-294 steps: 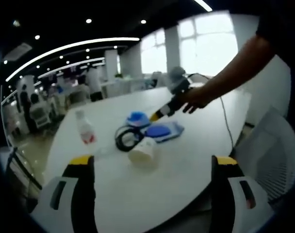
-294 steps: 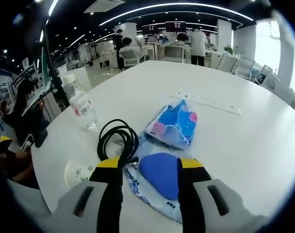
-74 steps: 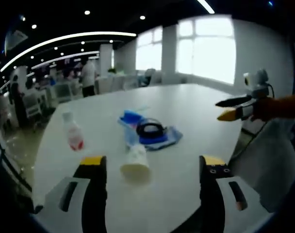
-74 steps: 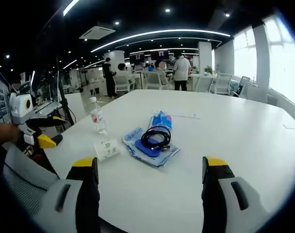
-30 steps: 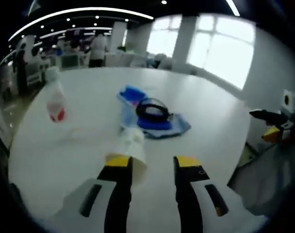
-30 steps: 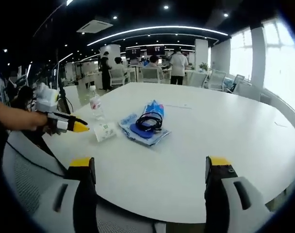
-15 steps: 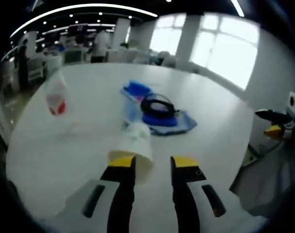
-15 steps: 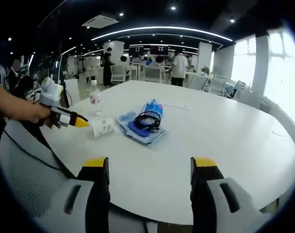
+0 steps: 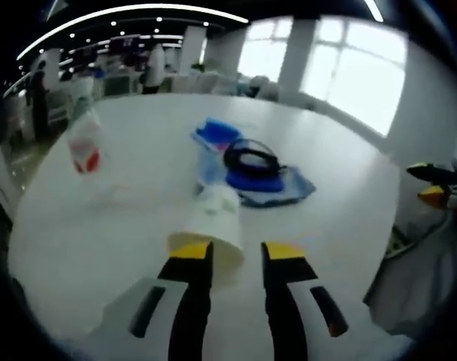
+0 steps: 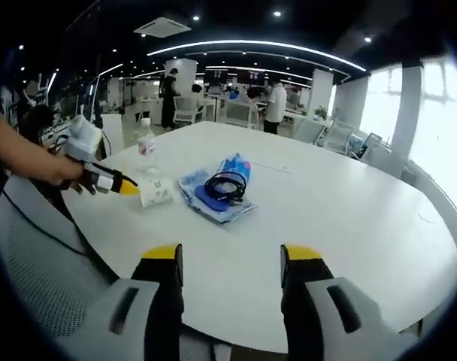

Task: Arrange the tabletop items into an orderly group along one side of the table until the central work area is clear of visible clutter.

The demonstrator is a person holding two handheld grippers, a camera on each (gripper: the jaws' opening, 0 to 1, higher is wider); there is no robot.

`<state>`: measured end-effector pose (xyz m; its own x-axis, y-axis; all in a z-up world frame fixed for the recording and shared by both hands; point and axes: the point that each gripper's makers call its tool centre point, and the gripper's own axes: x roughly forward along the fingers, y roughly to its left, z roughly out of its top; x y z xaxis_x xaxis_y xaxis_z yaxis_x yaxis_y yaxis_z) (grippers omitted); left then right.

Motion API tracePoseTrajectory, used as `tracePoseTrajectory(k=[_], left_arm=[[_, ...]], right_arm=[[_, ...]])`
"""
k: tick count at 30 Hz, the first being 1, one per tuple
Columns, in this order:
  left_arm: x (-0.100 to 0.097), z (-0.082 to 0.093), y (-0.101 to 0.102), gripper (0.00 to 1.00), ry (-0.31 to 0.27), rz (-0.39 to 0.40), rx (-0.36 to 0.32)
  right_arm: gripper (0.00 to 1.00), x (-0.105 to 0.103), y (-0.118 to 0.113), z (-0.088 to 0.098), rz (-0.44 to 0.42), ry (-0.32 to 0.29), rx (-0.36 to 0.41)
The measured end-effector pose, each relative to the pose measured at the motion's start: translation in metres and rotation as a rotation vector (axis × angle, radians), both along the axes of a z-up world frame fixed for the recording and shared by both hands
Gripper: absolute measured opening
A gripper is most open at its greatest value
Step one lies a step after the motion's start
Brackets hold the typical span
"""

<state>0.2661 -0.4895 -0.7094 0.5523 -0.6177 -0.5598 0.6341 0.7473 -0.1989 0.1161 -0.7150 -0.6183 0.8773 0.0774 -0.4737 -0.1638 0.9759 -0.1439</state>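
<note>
Cup [image 9: 213, 226] lies on its side near table [image 10: 349, 226] edge, rim toward left gripper [image 9: 236, 252]; jaws narrowed around rim, likely lining up a grab, grip unconfirmed. Just beyond: cable [image 9: 251, 158] coiled atop blue pouch [image 9: 277, 184], bottle [image 9: 86, 143] apart. Right gripper [image 10: 230, 256] hangs back, part-open, empty.

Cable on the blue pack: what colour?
Black cable, coiled on the blue pack; clearest in the left gripper view.

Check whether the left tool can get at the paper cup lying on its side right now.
Probably yes: the left tool is right at the paper cup's rim, jaws narrowly apart, with nothing between them.
</note>
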Motion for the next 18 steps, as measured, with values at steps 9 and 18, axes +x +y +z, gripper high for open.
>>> tracePoseTrajectory(k=[9,18], left_arm=[[0.010,-0.003,-0.001,0.22,-0.022,0.037,-0.010],[0.017,-0.011,-0.003,0.17,-0.004,0.069,-0.032]], right_arm=[[0.31,-0.002,-0.004,0.002,-0.040,0.005,0.010],[0.35,-0.001,0.002,0.007,-0.029,-0.023,0.030]])
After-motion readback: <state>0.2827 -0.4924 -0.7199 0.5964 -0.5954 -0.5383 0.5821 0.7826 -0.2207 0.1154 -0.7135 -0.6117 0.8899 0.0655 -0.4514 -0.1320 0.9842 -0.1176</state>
